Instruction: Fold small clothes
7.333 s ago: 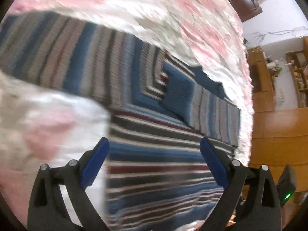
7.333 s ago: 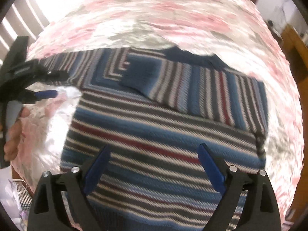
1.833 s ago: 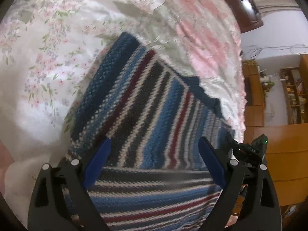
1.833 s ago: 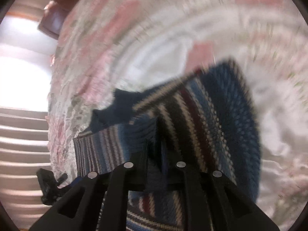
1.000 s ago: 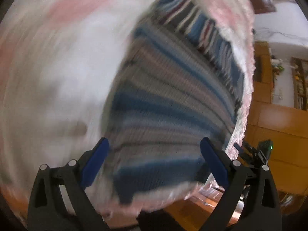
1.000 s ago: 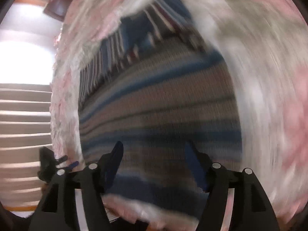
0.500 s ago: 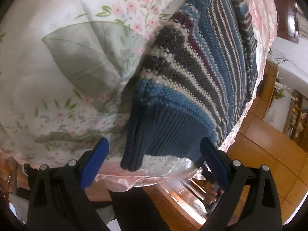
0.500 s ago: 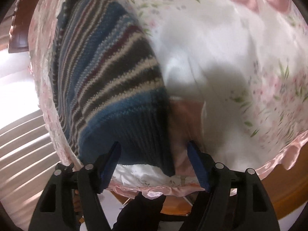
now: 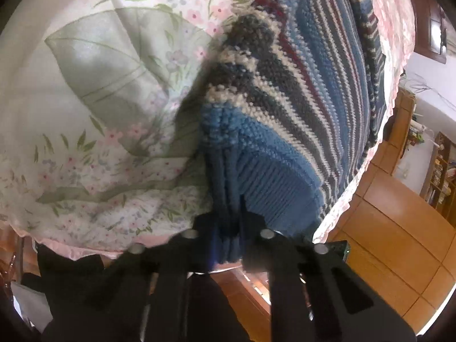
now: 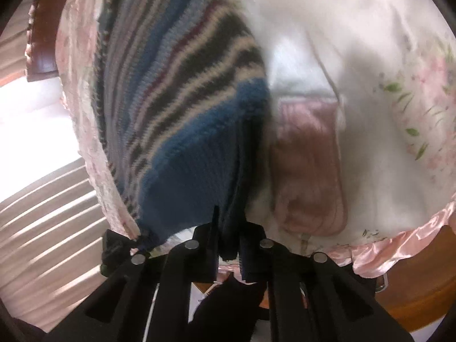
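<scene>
A striped knit sweater [image 9: 299,91] in blue, grey, cream and maroon lies on a floral bedspread [image 9: 94,91], its ribbed blue hem at the near edge of the bed. My left gripper [image 9: 228,228] is shut on the left corner of that hem. In the right wrist view the same sweater [image 10: 171,99] stretches away to the left, and my right gripper [image 10: 229,230] is shut on the hem's other corner. The pinched cloth bunches up between each pair of fingers.
The bedspread's pink satin frill [image 10: 399,245] hangs over the bed edge. A wooden floor [image 9: 399,242] and shelves [image 9: 439,165] lie to the right in the left view. A dark headboard [image 10: 40,40] and bright curtains [image 10: 42,199] show in the right view.
Half a second ago both grippers stood open at the sweater's hem corners. Both have since closed on the hem, one at each corner.
</scene>
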The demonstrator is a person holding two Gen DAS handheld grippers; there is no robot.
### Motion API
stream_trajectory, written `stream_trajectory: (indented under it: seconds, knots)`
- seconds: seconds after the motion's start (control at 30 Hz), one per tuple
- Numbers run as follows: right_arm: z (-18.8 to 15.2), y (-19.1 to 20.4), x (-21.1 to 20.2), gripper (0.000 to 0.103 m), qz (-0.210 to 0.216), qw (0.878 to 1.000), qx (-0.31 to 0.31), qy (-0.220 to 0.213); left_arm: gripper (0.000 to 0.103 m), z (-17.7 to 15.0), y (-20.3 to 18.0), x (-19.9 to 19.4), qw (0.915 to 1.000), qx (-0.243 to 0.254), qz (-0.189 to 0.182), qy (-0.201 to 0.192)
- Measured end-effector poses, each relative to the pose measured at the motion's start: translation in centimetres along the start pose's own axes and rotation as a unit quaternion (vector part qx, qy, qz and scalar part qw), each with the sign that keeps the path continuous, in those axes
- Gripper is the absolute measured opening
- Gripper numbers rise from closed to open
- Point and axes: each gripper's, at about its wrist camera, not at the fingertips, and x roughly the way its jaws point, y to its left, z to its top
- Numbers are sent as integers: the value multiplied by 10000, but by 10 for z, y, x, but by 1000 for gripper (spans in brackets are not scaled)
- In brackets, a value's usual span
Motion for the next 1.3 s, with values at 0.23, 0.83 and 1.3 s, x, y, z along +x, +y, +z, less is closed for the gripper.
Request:
stream_trajectory:
  seconds: [0.23,0.83,1.3]
  knots:
    - [11,37,-32,8,503,9982,-133,-308,7,-6,-25,-36,9984,20,-480,-285]
    - [204,151,-13,8,516,9945,-740,-527,8,150,-142,-54,9889,419,-1251,-686]
    - [214,202,-46,56,4,9703,-2408,-232,90,170,-159,-102,9863,1311,-427,-905]
